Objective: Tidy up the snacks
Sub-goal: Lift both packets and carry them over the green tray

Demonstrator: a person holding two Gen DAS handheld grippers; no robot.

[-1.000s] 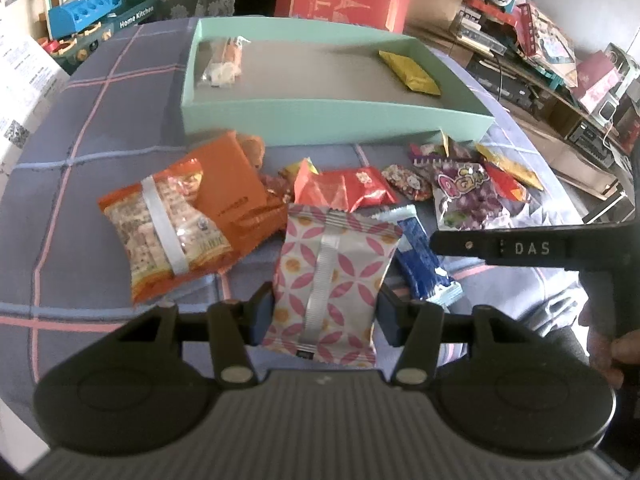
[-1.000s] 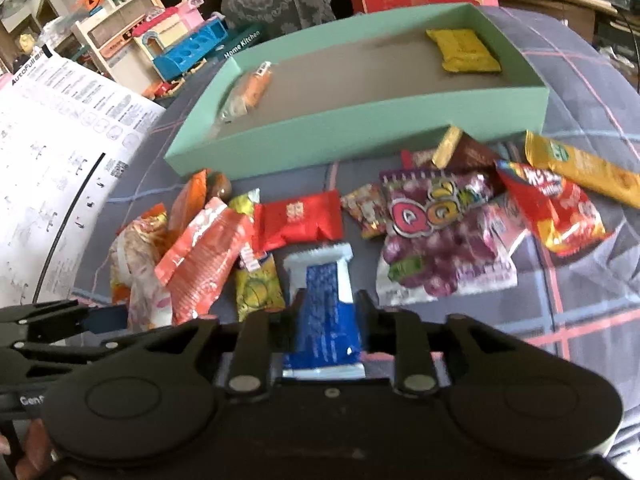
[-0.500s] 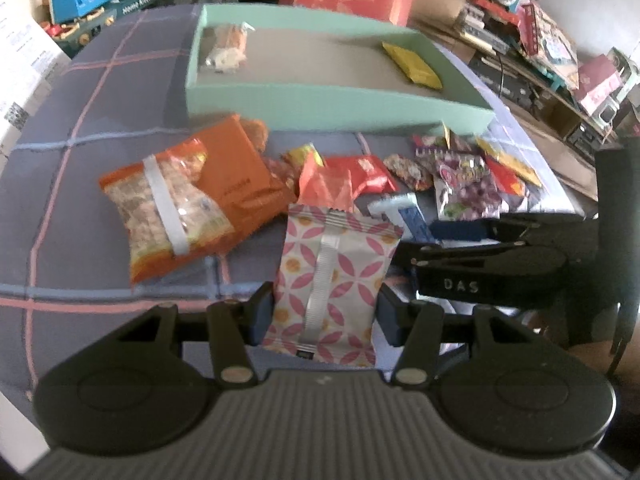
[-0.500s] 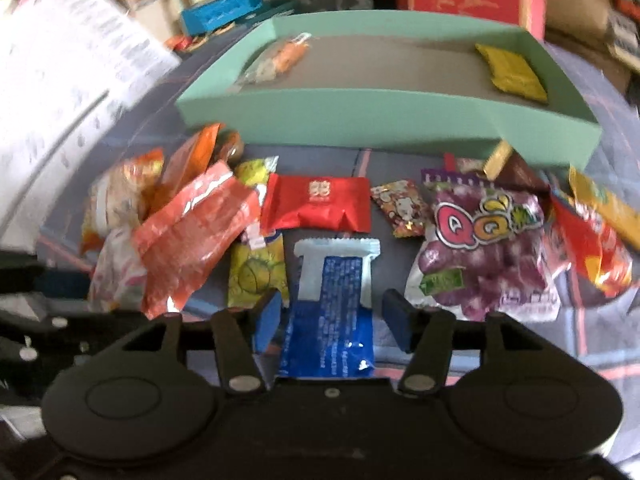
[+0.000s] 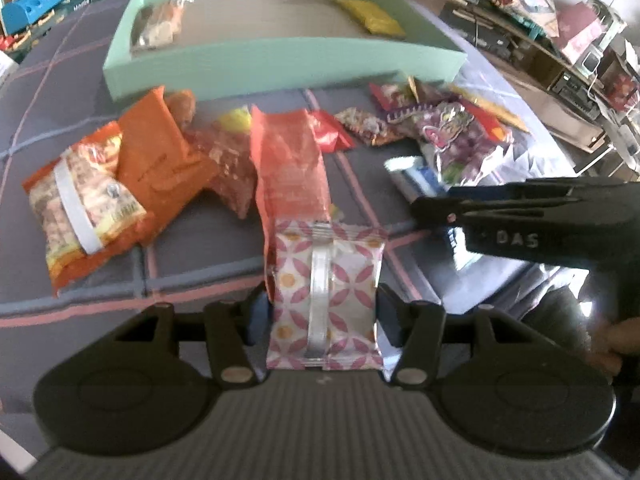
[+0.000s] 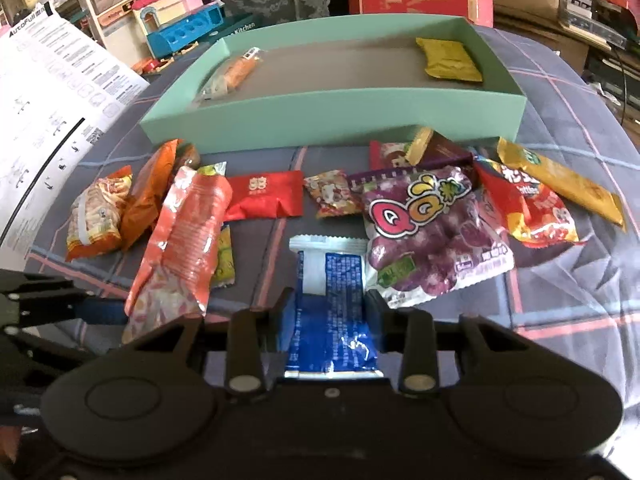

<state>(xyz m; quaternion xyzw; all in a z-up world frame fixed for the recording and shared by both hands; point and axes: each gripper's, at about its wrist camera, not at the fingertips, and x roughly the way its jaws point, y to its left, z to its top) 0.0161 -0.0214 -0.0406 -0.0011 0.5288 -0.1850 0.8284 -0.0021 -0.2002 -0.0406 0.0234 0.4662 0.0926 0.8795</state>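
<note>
Near field, left wrist view: the left gripper (image 5: 322, 314) stands partly open with a pink-patterned packet (image 5: 324, 298) between its jaws, both pads against the packet's sides; the packet's lower edge is cut off behind the gripper body. Near field, right wrist view: the right gripper (image 6: 330, 312) has its jaws closing on a blue packet (image 6: 332, 304) (its lower end hidden by the gripper body), the pads at its 2 long edges. In the left wrist view the right gripper crosses the right side and covers most of the blue packet; a fingertip shows at the frame edge.

Middle field: loose snacks lie on the checked cloth (image 6: 560, 300), among them an orange-red foil bag (image 6: 180, 236), a red packet (image 6: 266, 198), a purple grape-candy bag (image 6: 428, 240) and a yellow stick packet (image 6: 560, 180). Several overlap, so their outlines are partly hidden.

Far field: a mint-green box (image 6: 332, 120) holds 1 clear-wrapped snack (image 6: 232, 74) at its left end and 1 yellow packet (image 6: 448, 58) at its right. The left wrist view is blurred here.
</note>
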